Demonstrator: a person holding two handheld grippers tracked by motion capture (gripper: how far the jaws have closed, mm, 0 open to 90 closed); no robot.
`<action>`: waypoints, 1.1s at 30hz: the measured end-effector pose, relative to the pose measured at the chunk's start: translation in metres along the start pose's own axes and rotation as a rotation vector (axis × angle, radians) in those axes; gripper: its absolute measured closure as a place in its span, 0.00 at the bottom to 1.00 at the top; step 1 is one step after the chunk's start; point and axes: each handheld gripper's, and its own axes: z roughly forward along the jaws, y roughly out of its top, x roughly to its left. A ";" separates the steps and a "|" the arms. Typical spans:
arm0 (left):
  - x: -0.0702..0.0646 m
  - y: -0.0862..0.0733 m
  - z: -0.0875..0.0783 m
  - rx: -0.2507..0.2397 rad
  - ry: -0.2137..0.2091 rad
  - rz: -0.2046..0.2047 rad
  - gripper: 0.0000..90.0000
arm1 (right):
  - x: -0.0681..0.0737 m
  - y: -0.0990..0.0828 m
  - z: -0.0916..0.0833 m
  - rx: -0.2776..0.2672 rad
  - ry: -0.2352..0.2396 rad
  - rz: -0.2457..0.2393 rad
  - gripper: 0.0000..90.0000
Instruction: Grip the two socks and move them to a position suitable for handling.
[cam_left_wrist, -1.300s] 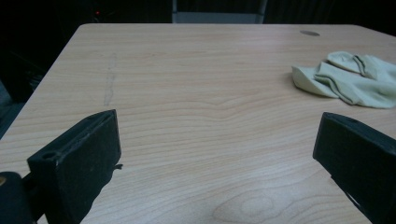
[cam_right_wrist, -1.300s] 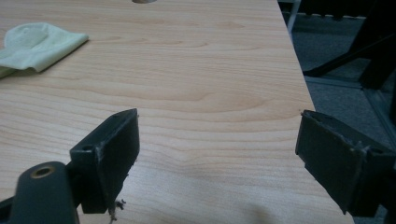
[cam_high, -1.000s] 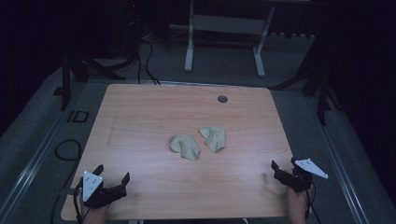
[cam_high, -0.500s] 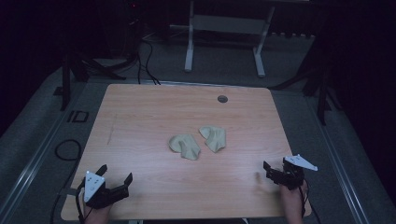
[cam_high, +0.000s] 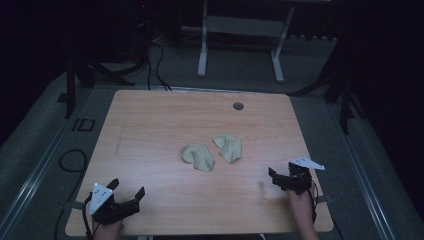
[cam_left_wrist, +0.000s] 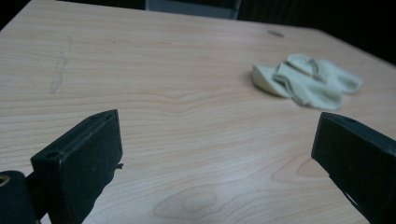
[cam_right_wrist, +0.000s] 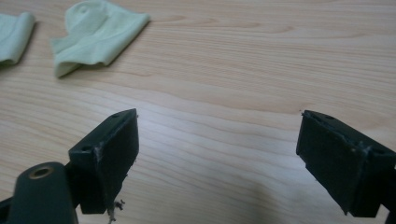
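Note:
Two crumpled pale green cloths lie side by side at the middle of the wooden table (cam_high: 150, 125): the left cloth (cam_high: 198, 156) and the right cloth (cam_high: 228, 147). My left gripper (cam_high: 128, 188) hovers open at the near left corner, pointing toward them; in the left gripper view its gripper (cam_left_wrist: 217, 126) has both cloths (cam_left_wrist: 306, 81) far ahead on the right. My right gripper (cam_high: 274, 178) is open near the front right edge. In the right gripper view its gripper (cam_right_wrist: 219, 121) is over bare wood, with one cloth (cam_right_wrist: 95, 32) at upper left and the other cloth (cam_right_wrist: 14, 35) at the left edge.
A round cable hole (cam_high: 238, 106) sits near the table's far edge. Beyond the table stand a white desk frame (cam_high: 240, 30) and dark stands. A cable (cam_high: 70, 160) loops on the floor to the left.
My right gripper has moved left, in from the table's right edge toward the cloths. The left gripper has barely shifted. The cloths lie as before.

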 end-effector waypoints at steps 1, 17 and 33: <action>-0.001 0.000 0.001 0.017 0.004 0.008 0.02 | 0.003 0.002 0.002 0.005 0.010 -0.002 0.14; -0.014 -0.004 0.006 0.016 -0.004 0.114 0.02 | 0.059 0.055 0.029 0.065 0.111 -0.060 0.14; -0.013 -0.004 0.007 0.016 -0.015 0.138 0.02 | 0.098 0.105 0.072 0.139 0.127 -0.123 0.25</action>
